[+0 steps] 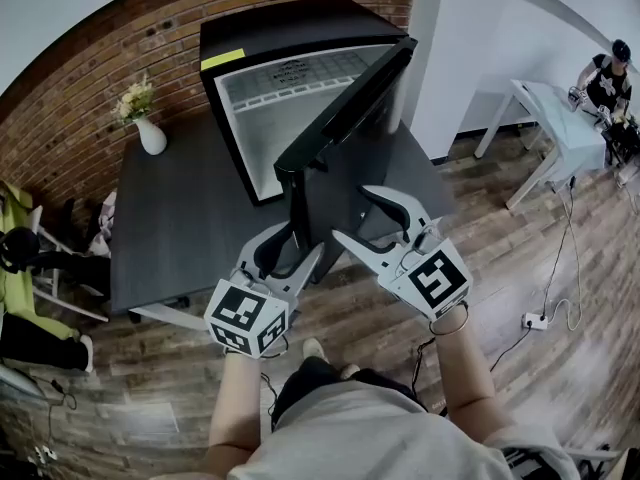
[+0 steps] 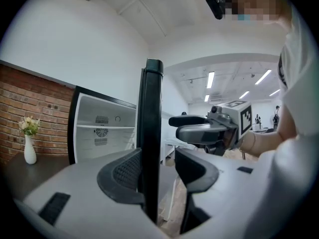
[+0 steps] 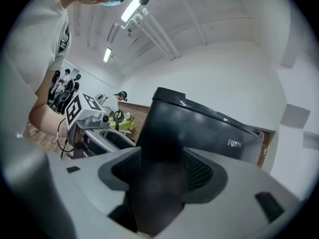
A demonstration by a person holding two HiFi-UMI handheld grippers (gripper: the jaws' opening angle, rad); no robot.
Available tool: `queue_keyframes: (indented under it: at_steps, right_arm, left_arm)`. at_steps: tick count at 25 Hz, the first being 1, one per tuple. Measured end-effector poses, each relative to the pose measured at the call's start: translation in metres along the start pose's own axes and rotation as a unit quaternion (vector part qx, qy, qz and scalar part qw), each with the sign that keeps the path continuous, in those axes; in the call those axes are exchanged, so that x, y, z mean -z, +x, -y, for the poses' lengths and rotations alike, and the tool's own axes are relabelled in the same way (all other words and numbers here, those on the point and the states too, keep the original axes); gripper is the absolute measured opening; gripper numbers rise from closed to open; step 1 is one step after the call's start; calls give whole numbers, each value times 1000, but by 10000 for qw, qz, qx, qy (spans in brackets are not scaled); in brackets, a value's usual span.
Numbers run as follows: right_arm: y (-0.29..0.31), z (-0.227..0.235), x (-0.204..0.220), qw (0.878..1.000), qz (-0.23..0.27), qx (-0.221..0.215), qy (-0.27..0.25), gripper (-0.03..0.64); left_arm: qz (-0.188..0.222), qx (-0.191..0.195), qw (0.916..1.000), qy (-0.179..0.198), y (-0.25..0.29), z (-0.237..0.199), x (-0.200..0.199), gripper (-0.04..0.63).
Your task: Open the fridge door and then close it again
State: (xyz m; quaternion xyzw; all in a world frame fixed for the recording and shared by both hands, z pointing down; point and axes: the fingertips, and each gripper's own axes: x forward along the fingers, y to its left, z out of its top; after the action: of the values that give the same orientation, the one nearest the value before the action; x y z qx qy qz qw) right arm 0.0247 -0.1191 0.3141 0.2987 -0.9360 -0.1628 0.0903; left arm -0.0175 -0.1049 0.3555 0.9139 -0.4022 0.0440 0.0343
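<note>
A small black fridge stands on a dark table with its white inside showing. Its black door is swung out toward me. My left gripper straddles the door's free edge. In the left gripper view the left pad lies against that edge, and a gap shows on the right side. My right gripper hovers at the door's outer face, jaws apart, with the dark door edge between them. Whether its pads touch the door I cannot tell.
A white vase with flowers sits on the table left of the fridge. A brick wall runs behind. At the back right a person works at a white table. A power strip and cables lie on the wooden floor.
</note>
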Motion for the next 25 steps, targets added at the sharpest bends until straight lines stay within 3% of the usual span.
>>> queue_keyframes:
  at_steps: [12,19,25]
  right_arm:
    - [-56,-12,9,9937,395,298,1003,258]
    - [-72,-14,10,9896,463,524,1260,286]
    - [-93,-2,15,9845,447,1052,1330,298]
  left_arm:
    - [19,682,9976,63,10,66,9,198]
    - [19,1142,9934,53,20,105,13,198]
    - [-22,1581,9873,147,32,141,16,198]
